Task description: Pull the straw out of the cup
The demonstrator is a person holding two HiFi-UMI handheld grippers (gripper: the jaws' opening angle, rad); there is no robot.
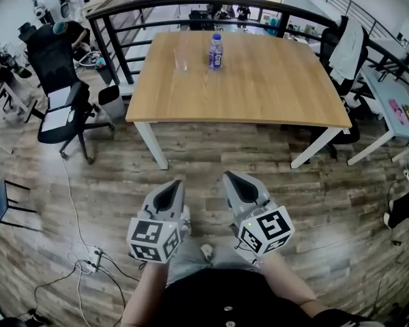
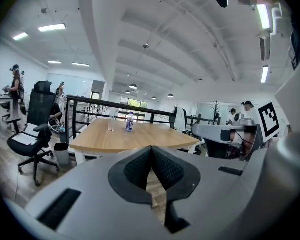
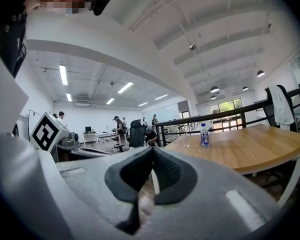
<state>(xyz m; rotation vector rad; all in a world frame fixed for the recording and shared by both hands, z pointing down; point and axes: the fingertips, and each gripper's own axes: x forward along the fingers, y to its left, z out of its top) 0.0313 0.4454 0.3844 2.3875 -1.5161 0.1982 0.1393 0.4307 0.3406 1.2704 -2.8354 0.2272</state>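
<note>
My left gripper and right gripper are pale grey moulded shells that taper to a blunt nose, each lined inside with black ribbed pads. Each carries a white cube printed with black square markers. I wear a black top and grey shorts.

Open-plan office, mezzanine-like: big wooden table, black swivel chairs, people at far desks, black railing, ceiling strip lights, wood-look floor with loose cables.
</note>
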